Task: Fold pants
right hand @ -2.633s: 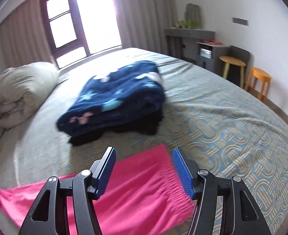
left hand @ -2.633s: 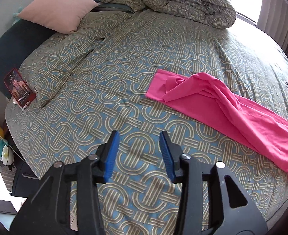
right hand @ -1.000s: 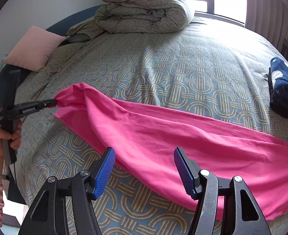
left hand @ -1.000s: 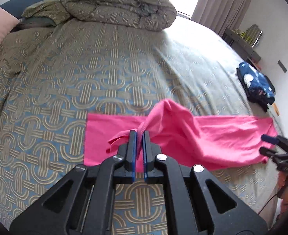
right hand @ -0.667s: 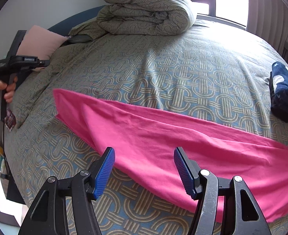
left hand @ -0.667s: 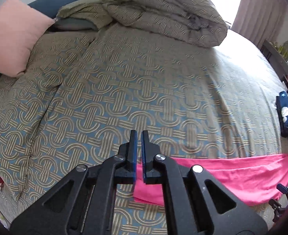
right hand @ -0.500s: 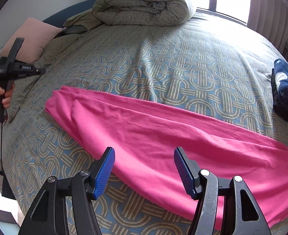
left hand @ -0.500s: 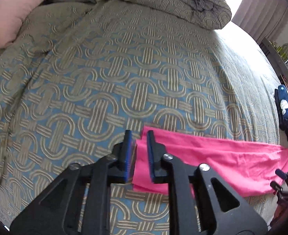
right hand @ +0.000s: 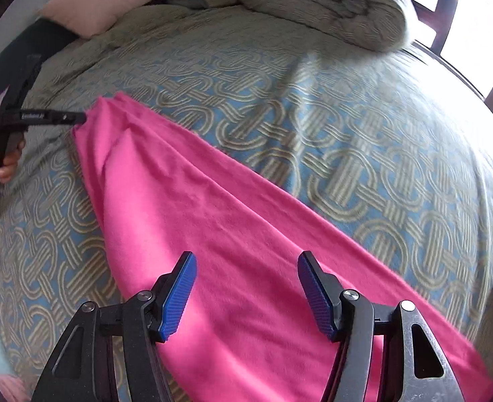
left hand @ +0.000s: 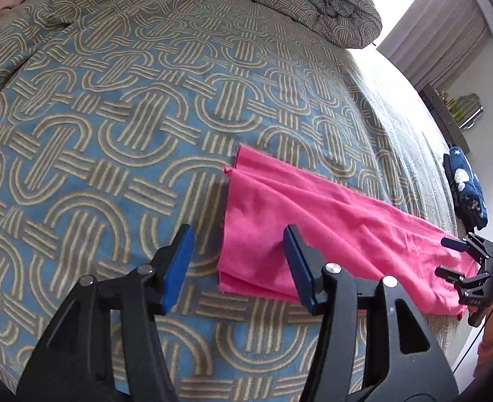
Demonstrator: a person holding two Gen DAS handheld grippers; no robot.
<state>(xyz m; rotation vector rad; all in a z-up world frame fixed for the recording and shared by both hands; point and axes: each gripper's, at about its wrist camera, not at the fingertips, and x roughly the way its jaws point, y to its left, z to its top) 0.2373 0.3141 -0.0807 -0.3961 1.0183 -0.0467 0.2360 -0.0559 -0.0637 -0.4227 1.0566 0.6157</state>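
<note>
Pink, soft knit pants [left hand: 330, 231] lay stretched in a long, flat band across the near side of the bed, doubled lengthwise, with shallow creases running along the fabric and the layered hem edges showing at the left end. The bedspread [left hand: 112, 107] under them was a thick, woven-looking cover in blue with tan interlocking loop and bar motifs, slightly puckered. A bulky rolled duvet [right hand: 320, 3] in the same pattern sat at the head of the bed beside a pale pink pillow [right hand: 95, 6]. A dark blue star-print bundle [left hand: 466, 191] rested near the far right edge.

Left gripper [left hand: 236, 264]: black frame, ribbed blue pads, jaws spread wide and holding nothing, poised over the hem end of the pants with one pad above cloth and the other above bedspread. Right gripper [right hand: 246, 296]: jaws likewise spread and empty, hovering over the middle of the pink band.

Against the frame half a second before, the left jaws had widened from a narrow gap to fully released, and the hem lay settled flat. The right jaws were unchanged but sat closer to the cloth.
</note>
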